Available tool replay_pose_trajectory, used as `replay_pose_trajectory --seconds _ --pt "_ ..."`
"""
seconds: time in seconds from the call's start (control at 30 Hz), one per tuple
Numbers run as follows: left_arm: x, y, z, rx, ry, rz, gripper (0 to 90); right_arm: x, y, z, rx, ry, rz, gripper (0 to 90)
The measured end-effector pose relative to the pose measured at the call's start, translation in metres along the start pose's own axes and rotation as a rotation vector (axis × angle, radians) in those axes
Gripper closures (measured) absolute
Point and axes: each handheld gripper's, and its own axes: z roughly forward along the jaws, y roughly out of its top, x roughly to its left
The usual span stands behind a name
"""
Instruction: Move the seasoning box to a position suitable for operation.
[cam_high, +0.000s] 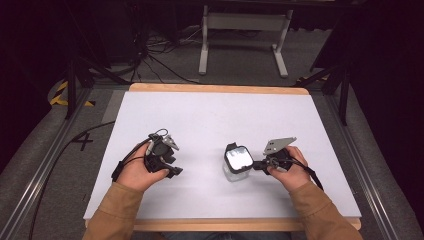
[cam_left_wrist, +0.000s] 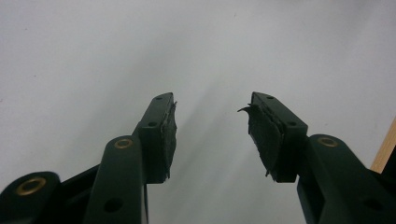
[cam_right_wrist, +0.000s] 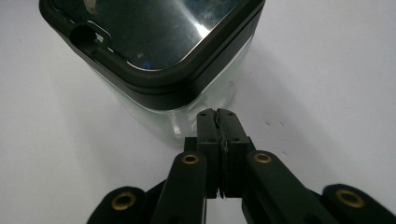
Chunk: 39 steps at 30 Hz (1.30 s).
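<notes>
Clear square jar (cam_high: 236, 167) with shiny black-rimmed lid (cam_right_wrist: 159, 32), upright on white table (cam_high: 210, 120).

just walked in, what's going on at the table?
A person holds a pair of tongs in each hand over a white table. The right tongs are shut, empty, their tips right at the side of a clear jar with a black lid; whether they touch it is unclear. The left tongs are open over bare table, off to the jar's left.

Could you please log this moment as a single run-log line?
left tongs: open, over bare table | right tongs: shut, empty, tips by clear jar wall | jar: upright, black lid on
</notes>
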Motion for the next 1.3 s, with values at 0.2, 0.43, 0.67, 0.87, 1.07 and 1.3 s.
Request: replay_pose_trajectory --seconds 0.2,0.43,0.67,0.87,1.07,1.3 --pt "0.0 0.0 -0.001 0.006 -0.002 0.003 51.6 0.002 -0.001 0.002 0.02 0.005 -0.001 89.6" --pt "0.0 0.001 0.001 -0.002 0.001 0.0 51.4 0.009 0.0 0.005 0.041 0.035 -0.013 89.5" --pt "-0.001 0.001 0.001 -0.004 -0.003 -0.001 51.2 0.014 0.001 0.007 0.054 0.058 -0.02 89.5" --pt "-0.002 0.002 0.0 -0.002 -0.003 0.005 51.7 0.016 0.0 0.008 0.061 0.07 -0.019 89.5" --pt "-0.004 0.004 -0.002 -0.02 -0.021 0.013 53.0 0.01 -0.001 0.001 0.041 0.058 -0.001 89.3" --pt "-0.006 0.005 -0.004 -0.033 -0.031 0.012 53.3 0.001 0.0 -0.018 -0.042 0.035 0.026 89.0"
